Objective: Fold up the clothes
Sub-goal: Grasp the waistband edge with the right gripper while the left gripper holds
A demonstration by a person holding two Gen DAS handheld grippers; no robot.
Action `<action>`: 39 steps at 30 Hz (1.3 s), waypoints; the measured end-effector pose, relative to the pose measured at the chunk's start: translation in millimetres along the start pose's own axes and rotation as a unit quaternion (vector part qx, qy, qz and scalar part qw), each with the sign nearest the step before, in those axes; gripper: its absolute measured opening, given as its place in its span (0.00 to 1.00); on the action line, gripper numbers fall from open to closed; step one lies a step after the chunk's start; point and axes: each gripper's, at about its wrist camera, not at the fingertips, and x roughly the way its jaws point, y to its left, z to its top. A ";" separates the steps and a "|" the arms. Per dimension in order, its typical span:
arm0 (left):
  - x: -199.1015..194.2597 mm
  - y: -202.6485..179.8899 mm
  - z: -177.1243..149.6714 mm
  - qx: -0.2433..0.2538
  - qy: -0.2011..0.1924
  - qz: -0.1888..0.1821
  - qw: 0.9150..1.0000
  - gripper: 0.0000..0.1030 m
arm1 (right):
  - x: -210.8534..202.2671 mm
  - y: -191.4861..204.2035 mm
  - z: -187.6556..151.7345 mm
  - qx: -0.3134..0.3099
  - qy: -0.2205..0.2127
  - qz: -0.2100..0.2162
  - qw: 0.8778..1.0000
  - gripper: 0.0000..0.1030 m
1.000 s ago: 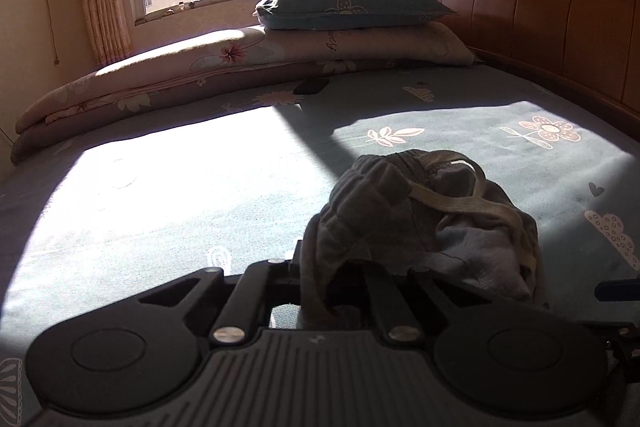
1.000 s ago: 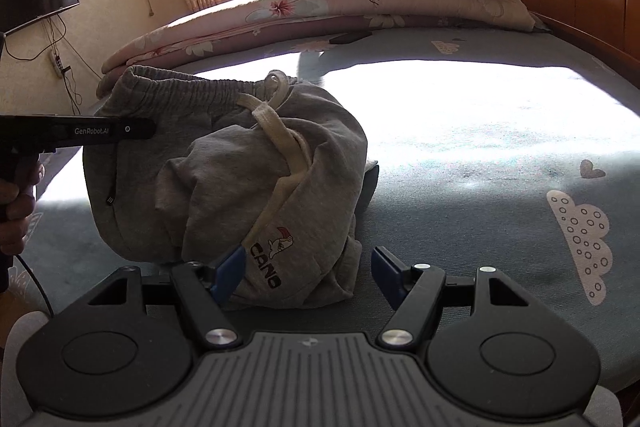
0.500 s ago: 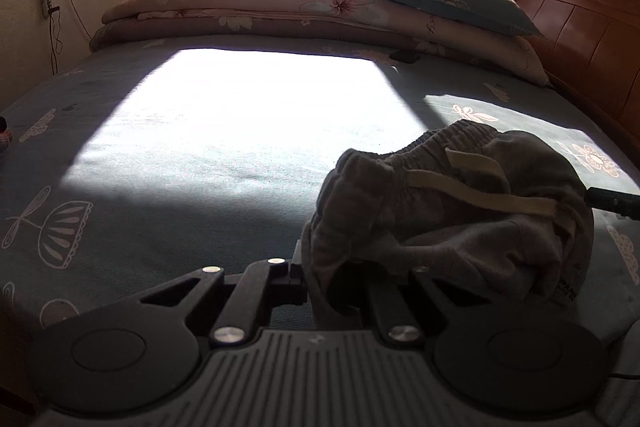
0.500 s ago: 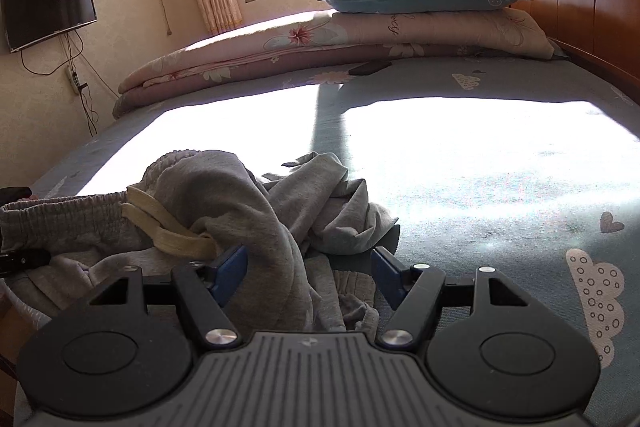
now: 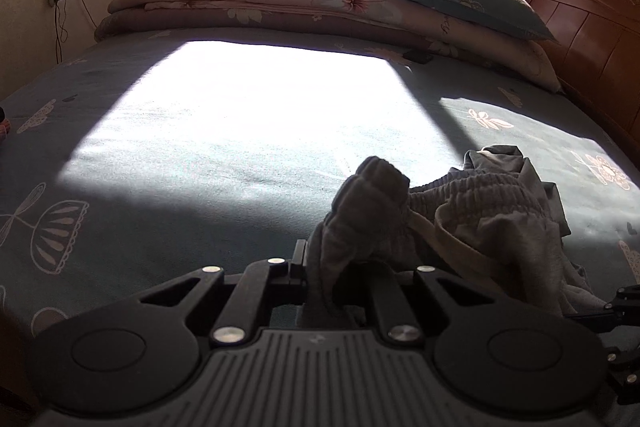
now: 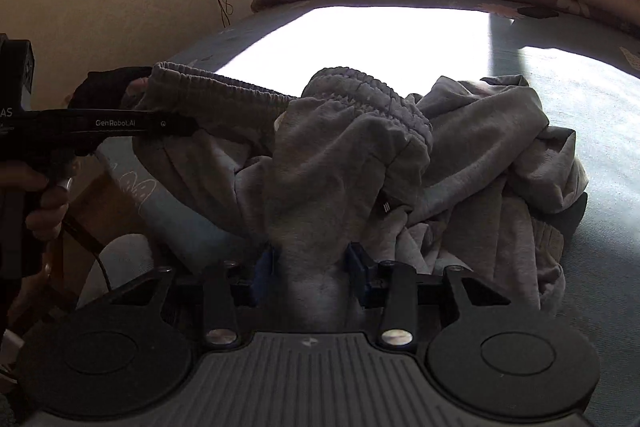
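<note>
Now on the bed (image 5: 168,163), near its front edge and toward the headboard (image 5: 592,39) side: grey sweatpants (image 6: 460,147), crumpled in a heap on the blue patterned sheet, partly lifted off it. Left gripper (image 5: 340,283) clamped tight on a bunched fold of the grey fabric, cloth rising in a lump above the fingers. Seen from the right wrist, left gripper (image 6: 168,125) pinching the elastic waistband at its far left end, held by a hand (image 6: 44,203) beyond the bed's left edge. Right gripper (image 6: 310,269) with jaws just closing, blue pads pressing both sides of a thick fold of the sweatpants. Cream drawstring (image 5: 452,239) looped across the waistband. Along the far edge, folded quilts (image 5: 256,7) with a pillow (image 5: 464,3) on top.
</note>
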 end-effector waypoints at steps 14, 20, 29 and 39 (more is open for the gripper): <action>24.3 22.3 -14.9 -0.031 0.040 0.028 0.998 0.15 | -11.7 -72.1 40.9 0.115 -0.089 0.007 0.989 0.46; 31.1 23.7 -20.1 -0.034 0.052 0.031 0.998 0.15 | 42.7 -92.6 44.6 0.168 -0.040 0.037 0.984 0.48; 42.4 25.8 -21.0 -0.030 0.063 0.036 0.997 0.16 | 43.6 -67.7 46.4 0.110 -0.057 0.116 0.986 0.44; 49.3 25.8 -23.6 -0.025 0.065 0.035 0.997 0.17 | 29.1 -35.3 45.3 -0.073 -0.018 0.111 0.991 0.57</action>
